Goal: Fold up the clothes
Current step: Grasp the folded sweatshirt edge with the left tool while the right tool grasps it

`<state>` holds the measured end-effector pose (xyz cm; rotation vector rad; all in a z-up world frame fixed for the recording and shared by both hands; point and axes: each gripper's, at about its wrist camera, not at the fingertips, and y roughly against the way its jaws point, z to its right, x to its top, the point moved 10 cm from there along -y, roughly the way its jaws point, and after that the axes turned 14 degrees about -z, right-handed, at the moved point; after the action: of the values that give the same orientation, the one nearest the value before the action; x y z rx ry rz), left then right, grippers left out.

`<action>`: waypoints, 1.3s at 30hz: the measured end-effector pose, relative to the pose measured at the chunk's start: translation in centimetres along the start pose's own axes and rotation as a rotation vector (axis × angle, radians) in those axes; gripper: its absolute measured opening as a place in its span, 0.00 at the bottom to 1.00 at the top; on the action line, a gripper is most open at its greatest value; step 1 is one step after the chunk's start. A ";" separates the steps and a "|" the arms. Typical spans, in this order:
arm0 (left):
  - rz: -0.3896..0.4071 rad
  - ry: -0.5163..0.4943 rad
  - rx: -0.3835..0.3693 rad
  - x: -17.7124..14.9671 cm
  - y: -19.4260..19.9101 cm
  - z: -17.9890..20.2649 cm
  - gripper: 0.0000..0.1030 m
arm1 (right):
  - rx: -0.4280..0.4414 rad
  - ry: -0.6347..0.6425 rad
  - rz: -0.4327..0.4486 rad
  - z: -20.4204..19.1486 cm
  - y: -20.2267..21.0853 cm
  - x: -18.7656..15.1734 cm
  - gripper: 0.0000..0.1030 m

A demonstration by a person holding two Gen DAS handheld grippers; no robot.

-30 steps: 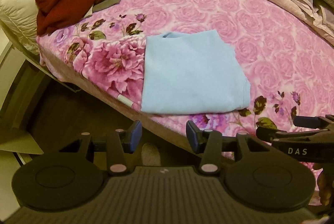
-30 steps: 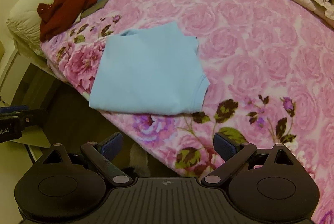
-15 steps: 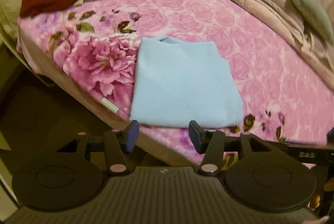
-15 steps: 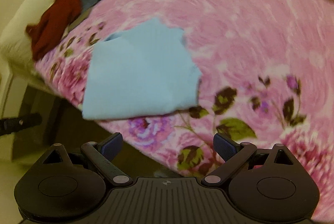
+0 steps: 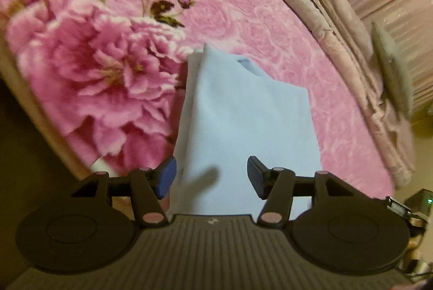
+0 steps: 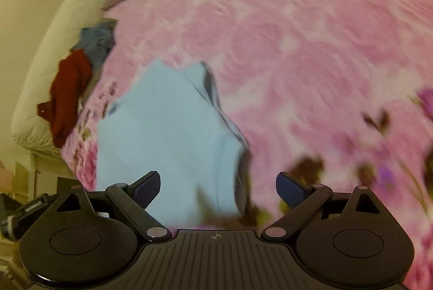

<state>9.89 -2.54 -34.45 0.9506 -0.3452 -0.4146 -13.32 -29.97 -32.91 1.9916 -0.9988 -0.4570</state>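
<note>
A folded light blue garment lies near the front edge of a bed with a pink floral cover. My left gripper is open and empty, low over the garment's near left part. My right gripper is open and empty, over the garment's near right edge. The right wrist view is blurred by motion.
A dark red garment and a grey-blue garment lie piled at the bed's far left by a white duvet. Folded beige blankets and a green pillow line the far side. The bed's front edge drops to a dark floor.
Both grippers have moved forward and down onto the blue garment, which now fills the space between their fingers. The left fingers have opened wider.
</note>
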 end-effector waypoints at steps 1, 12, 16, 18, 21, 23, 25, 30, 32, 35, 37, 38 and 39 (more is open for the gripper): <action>-0.008 0.006 -0.014 0.4 -0.5 -0.5 0.52 | 0.007 0.013 0.003 -0.1 -0.5 0.6 0.93; -0.039 0.165 -0.296 3.5 -4.8 -3.0 0.55 | 0.054 0.034 -0.033 1.0 -5.8 4.1 0.93; -0.062 0.130 -0.323 4.0 -5.8 -2.7 0.54 | 0.084 0.087 -0.071 0.6 -6.5 4.6 0.86; -0.070 0.122 -0.333 4.4 -6.1 -2.4 0.54 | 0.096 0.098 -0.089 0.7 -6.7 5.0 0.69; -0.082 0.099 -0.340 5.0 -6.6 -1.8 0.54 | 0.145 0.085 -0.113 0.9 -7.2 5.7 0.69; -0.091 0.077 -0.344 5.4 -6.9 -1.4 0.53 | 0.172 0.093 -0.124 0.6 -7.5 6.1 0.69; -0.100 0.064 -0.346 5.6 -7.2 -1.1 0.51 | 0.195 0.108 -0.131 0.1 -7.8 6.4 0.69; -0.115 0.036 -0.339 5.8 -7.4 -0.9 0.40 | 0.244 0.125 -0.135 -1.7 -9.7 7.0 0.33; -0.119 0.017 -0.328 5.9 -7.3 -0.8 0.33 | 0.260 0.109 -0.142 -2.2 -10.7 6.9 0.24; -0.119 -0.012 -0.319 5.9 -6.6 -0.1 0.28 | 0.255 0.094 -0.102 -2.6 -10.3 6.6 0.20; -0.119 -0.051 -0.312 6.0 -5.9 0.9 0.26 | 0.258 0.075 -0.074 -2.8 -9.3 6.4 0.19; -0.120 -0.071 -0.313 6.1 -5.5 1.6 0.26 | 0.257 0.067 -0.059 -3.0 -8.7 6.2 0.19; -0.122 -0.092 -0.316 6.2 -5.0 2.5 0.25 | 0.257 0.055 -0.041 -3.2 -7.8 6.0 0.19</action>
<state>13.22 -9.89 -36.71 0.6468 -0.2953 -0.6071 -3.90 -30.44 -37.18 2.2441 -1.0262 -0.3056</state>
